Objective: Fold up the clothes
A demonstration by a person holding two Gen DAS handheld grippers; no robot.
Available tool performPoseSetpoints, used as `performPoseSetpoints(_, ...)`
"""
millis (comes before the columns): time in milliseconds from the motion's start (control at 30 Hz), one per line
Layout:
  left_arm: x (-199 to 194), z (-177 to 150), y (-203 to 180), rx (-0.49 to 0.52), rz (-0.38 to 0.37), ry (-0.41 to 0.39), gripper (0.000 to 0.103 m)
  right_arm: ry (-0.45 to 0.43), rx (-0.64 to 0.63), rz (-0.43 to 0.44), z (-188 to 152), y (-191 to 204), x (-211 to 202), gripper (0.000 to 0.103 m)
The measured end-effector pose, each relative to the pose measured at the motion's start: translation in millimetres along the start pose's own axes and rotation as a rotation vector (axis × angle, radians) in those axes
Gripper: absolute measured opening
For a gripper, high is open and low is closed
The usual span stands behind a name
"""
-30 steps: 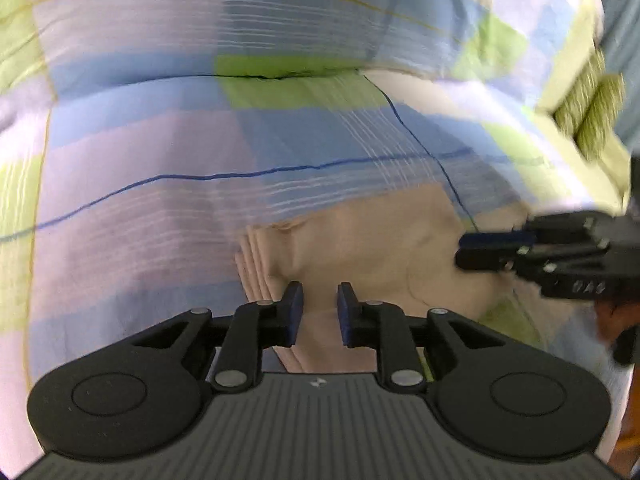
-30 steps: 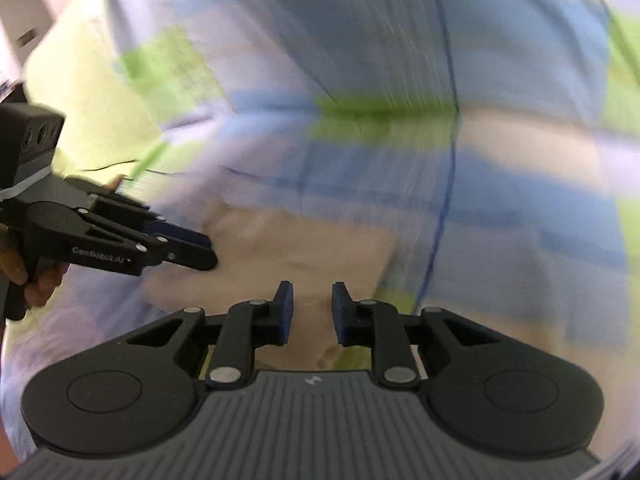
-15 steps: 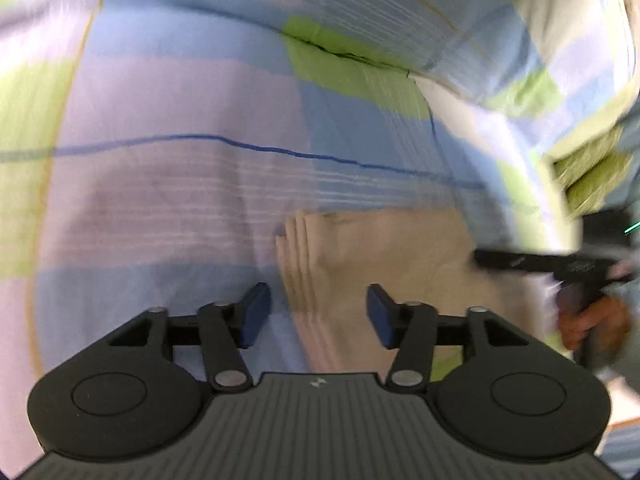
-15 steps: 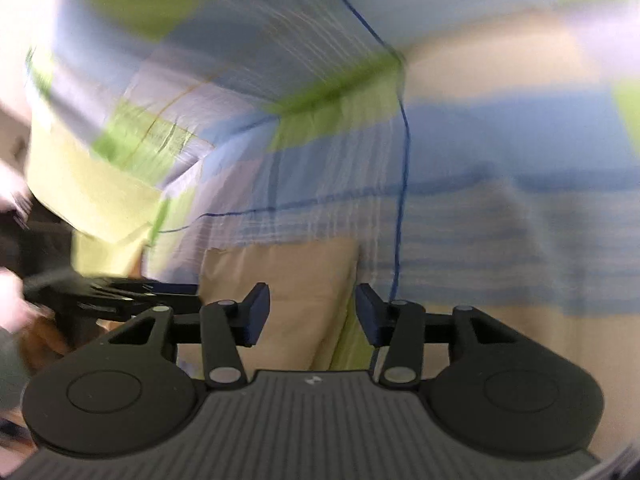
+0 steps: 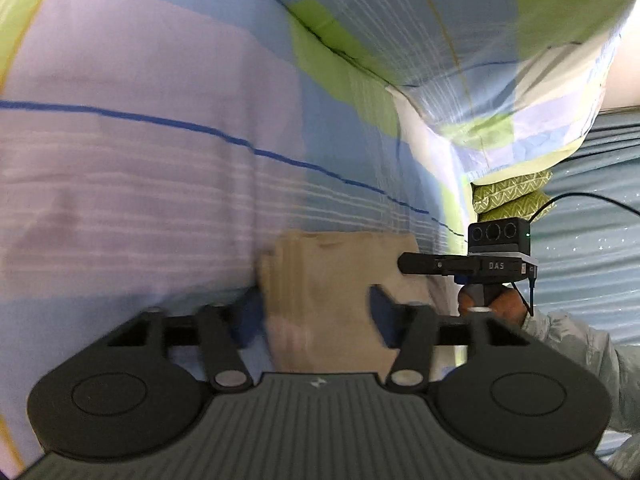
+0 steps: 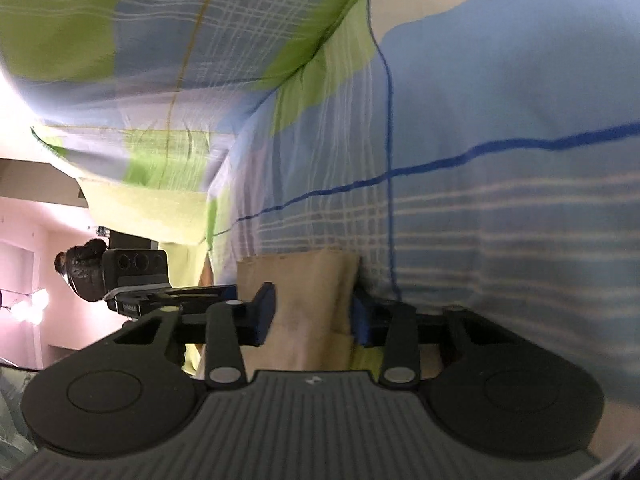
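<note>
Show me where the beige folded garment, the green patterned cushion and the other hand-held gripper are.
beige folded garment (image 5: 320,280): left wrist view, middle of the cloth.
green patterned cushion (image 5: 510,196): left wrist view, its front face.
right hand-held gripper (image 5: 404,262): left wrist view, finger ends.

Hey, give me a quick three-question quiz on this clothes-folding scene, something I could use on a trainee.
1. Multiple choice: what lies between the fingers of the left gripper? A) a beige folded garment B) a green pillow C) a black cable
2. True or false: the garment lies on a bare wooden table.
3. In the left wrist view, on which side does the right gripper appear?

Key: 1) A. Both grippers' jaws have just been closing with the garment between them; whether they pinch it is unclear. 2) False: it lies on a checked bedsheet. 3) The right side, at the garment's right edge.
</note>
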State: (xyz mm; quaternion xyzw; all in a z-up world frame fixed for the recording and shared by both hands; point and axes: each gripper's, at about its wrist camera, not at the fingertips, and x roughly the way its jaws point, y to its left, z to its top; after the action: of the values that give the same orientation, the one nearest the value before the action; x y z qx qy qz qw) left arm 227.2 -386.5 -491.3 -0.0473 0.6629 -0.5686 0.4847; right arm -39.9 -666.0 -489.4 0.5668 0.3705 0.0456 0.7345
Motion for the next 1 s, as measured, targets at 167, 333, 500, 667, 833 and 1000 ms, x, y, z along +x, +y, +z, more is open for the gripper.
performPoseSetpoints(167,4.4,1.6,-22.5,0.150,0.043,0.008,0.016,0.015,-0.078,-0.022,1.7,10.8,3.8,0.011)
performPoseSetpoints(333,-27.5,-3.3,-63.0,0.395,0.055,-0.096,0.013,-0.028,-0.265,-0.066,-0.1,47.7,-14.0,0.010)
performPoseSetpoints(500,-50.9,-21.2,-122.9,0.774,0.101,-0.185,0.013,-0.170,-0.543,-0.073,-7.0,103.6,-51.1,0.010)
performPoseSetpoints(667,-20.6,-88.3,-144.4,1.145,0.257,-0.052,0.013,-0.202,-1.020,-0.250,-58.2,146.2,-68.4,0.009)
performPoseSetpoints(833,14.9,-176.7,-137.7,1.392,0.367,0.110,0.014,-0.028,-1.411,-0.460,-146.7,131.5,-53.9,0.010)
performPoseSetpoints(1000,14.4,-249.0,-141.9,1.507,0.459,0.176,0.014,0.207,-1.680,-0.640,-246.2,111.6,-51.0,0.034)
